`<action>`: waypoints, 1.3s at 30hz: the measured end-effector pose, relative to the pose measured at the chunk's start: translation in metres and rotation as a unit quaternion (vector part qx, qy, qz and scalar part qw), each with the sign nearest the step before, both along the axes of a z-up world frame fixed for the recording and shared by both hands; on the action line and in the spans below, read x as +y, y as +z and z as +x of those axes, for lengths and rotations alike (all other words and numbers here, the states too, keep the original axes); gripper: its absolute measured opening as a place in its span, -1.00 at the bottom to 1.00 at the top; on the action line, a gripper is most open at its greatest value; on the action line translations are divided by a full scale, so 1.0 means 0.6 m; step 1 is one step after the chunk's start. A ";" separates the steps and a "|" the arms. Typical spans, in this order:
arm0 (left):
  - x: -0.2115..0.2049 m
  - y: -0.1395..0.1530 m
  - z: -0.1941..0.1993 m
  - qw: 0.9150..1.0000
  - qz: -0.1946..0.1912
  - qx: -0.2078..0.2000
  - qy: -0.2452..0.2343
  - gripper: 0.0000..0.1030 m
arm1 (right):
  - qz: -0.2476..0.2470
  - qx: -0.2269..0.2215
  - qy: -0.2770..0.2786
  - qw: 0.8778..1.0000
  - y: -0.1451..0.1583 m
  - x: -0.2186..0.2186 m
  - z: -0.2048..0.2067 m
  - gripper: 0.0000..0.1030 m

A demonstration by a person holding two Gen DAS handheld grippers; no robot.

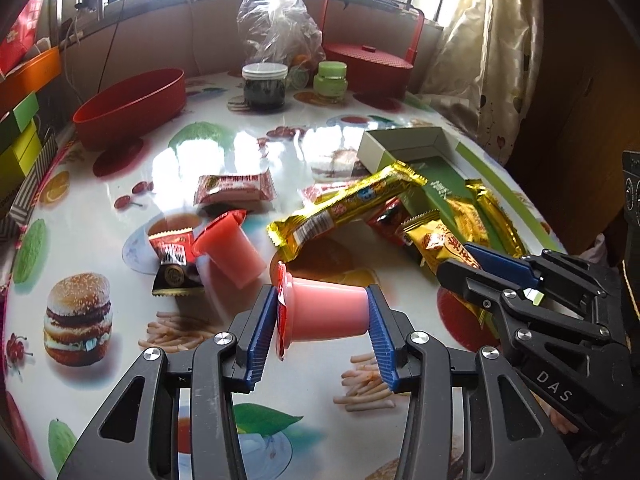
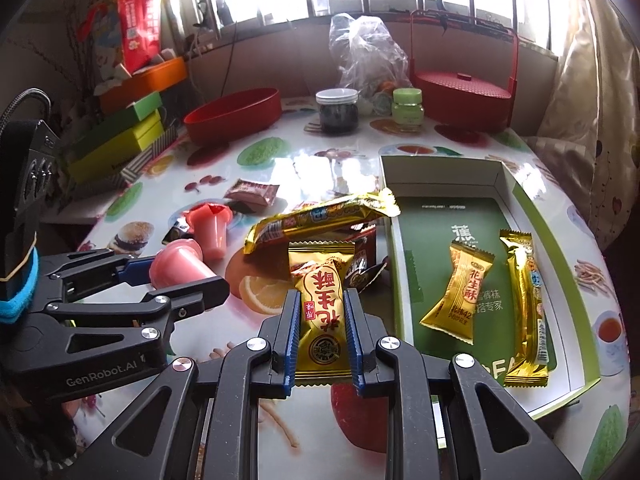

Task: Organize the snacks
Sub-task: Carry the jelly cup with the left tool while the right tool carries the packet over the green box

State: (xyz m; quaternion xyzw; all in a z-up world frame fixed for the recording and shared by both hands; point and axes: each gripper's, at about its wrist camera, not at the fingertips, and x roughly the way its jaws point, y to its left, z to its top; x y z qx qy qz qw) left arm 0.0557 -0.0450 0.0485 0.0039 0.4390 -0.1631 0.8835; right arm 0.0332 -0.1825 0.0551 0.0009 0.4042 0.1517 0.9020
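Observation:
My left gripper point(image 1: 322, 326) is shut on a pink jelly cup point(image 1: 326, 316), held sideways above the table; it also shows in the right wrist view point(image 2: 178, 268). My right gripper point(image 2: 322, 334) is shut on a gold peanut candy packet point(image 2: 322, 320), just left of the green-lined box point(image 2: 440, 216). That box holds another gold candy packet point(image 2: 460, 292) and a gold bar point(image 2: 526, 312). A second pink jelly cup point(image 1: 230, 250) lies on the table beside red wrapped snacks point(image 1: 172, 250). A long gold bar point(image 1: 344, 208) lies over more snacks.
A red oval bowl point(image 1: 132, 108) stands at back left. A dark jar point(image 1: 264, 88), a green jar point(image 1: 330, 80), a plastic bag point(image 1: 276, 24) and a red lidded basket point(image 1: 368, 64) stand at the back. Coloured boxes point(image 2: 120, 136) are stacked at left.

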 end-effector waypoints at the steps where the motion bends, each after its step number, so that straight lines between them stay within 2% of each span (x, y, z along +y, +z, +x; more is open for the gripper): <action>1: 0.000 0.002 0.000 1.000 -0.001 -0.001 0.000 -0.11 | 0.001 -0.003 -0.001 1.000 0.002 -0.001 -0.001 -0.61; 16: -0.025 0.032 0.010 1.000 -0.014 -0.019 -0.019 -0.11 | 0.015 -0.024 -0.019 0.999 0.020 -0.025 -0.003 -0.61; 39: -0.111 0.054 0.039 0.996 -0.050 -0.022 -0.077 -0.11 | 0.017 -0.035 -0.093 0.995 0.036 -0.117 -0.010 -0.61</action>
